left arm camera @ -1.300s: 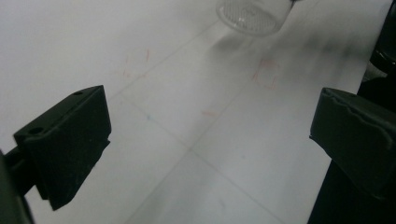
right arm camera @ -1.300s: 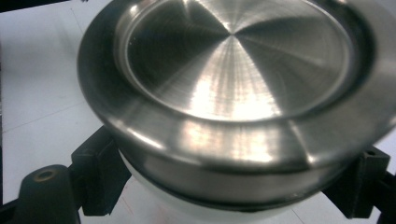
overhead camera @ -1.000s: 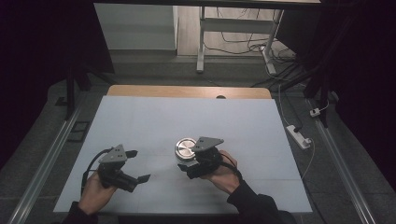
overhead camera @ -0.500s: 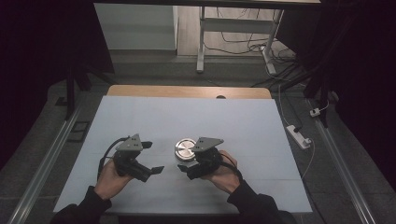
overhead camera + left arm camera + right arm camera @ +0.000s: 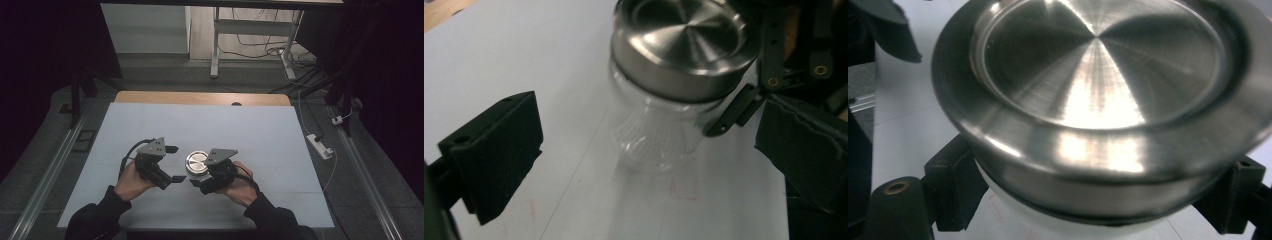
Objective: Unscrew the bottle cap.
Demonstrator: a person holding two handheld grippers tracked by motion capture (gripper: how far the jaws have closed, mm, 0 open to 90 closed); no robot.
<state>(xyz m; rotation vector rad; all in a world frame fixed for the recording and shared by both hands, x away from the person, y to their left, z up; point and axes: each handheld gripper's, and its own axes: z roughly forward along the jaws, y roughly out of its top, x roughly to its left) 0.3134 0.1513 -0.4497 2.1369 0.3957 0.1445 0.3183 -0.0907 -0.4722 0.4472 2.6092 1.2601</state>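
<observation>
Since a second earlier, my left gripper (image 5: 175, 164) had travelled right across the pale grey table mat (image 5: 260, 130) and stood just beside the clear glass jar with the brushed steel lid (image 5: 197, 162); my right gripper (image 5: 197, 177) had not shifted and kept its place against the jar's near side.

From my left gripper view, my jaws stood wide apart, empty, with the jar (image 5: 674, 85) upright on the mat ahead between them, untouched by either.

From my right gripper view, the lid (image 5: 1098, 70) loomed close and my jaws seemed to clasp the glass just under it, though the contact was hidden. I judged the left was coming to take the lid.
</observation>
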